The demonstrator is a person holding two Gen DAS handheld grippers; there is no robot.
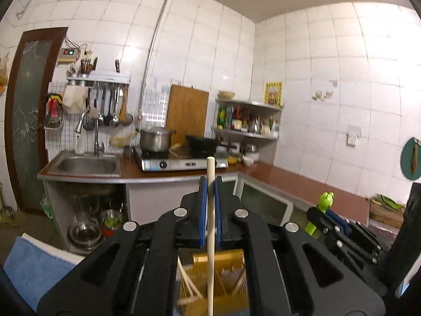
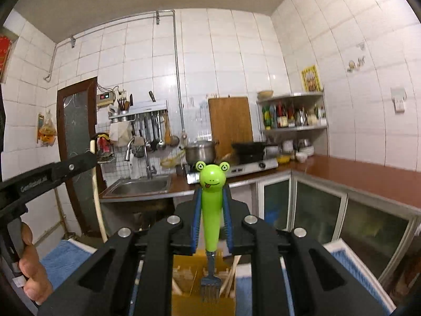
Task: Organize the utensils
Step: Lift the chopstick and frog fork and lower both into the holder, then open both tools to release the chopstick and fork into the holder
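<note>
Left gripper (image 1: 210, 184) clamps a pale wooden stick (image 1: 211, 226) upright; right gripper (image 2: 212, 202) is closed on the frog-handled fork (image 2: 211, 205), tines down (likely for dropping in), both above the yellow utensil organizer (image 1: 229, 279) on blue cloth (image 1: 36, 266)

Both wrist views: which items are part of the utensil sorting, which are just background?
In play:
left gripper shut on wooden stick
right gripper shut on frog fork
yellow organizer

Background:
pot
sink
cutting board
blue towel
</note>
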